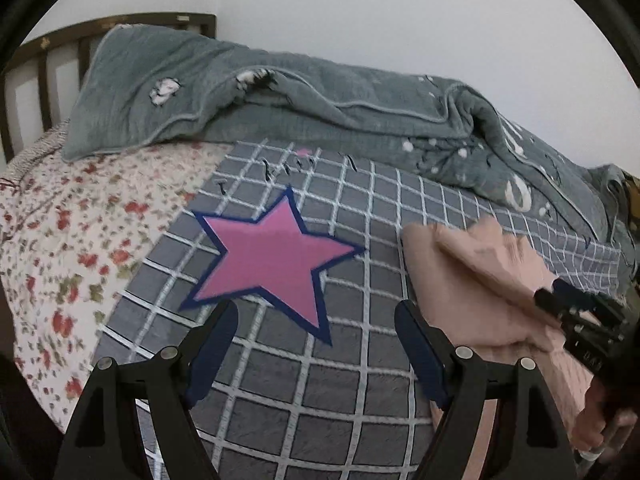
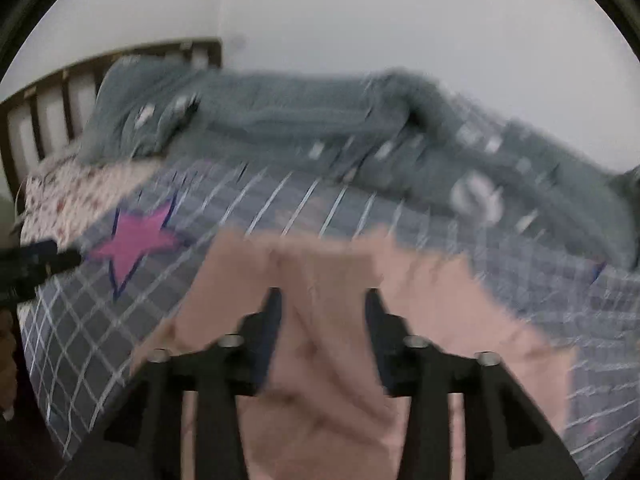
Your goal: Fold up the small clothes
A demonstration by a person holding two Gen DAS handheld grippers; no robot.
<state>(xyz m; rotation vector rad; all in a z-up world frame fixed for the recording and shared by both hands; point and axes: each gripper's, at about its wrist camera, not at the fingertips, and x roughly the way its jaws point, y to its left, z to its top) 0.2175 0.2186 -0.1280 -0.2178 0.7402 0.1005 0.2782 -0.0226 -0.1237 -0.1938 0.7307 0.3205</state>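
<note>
Jaws of the left gripper (image 1: pixel 316 320) stood wide apart with nothing between them, poised above a grey grid-patterned bedspread (image 1: pixel 280 392). Those of the right gripper (image 2: pixel 322 300) were partly parted over a pink garment (image 2: pixel 320 360); a raised fold of the cloth lay between them, though motion blur hid whether the pads pressed on it. No earlier view was on hand. Seen from the left wrist, the pink garment lay loosely bunched on the bedspread at the right, with the right gripper's black fingers reaching onto its near edge and a hand (image 1: pixel 604 420) behind them. Just beyond the left gripper's fingertips sat a pink star (image 1: pixel 272 256) outlined in dark blue, part of the bedspread's print. To the left, a floral sheet (image 1: pixel 60 248) covered the rest of the bed. Farther back, a rumpled grey-green quilt (image 1: pixel 320 108) stretched along a white wall (image 1: pixel 400 12), and a dark wooden headboard (image 1: pixel 52 60) closed off the far left corner.
</note>
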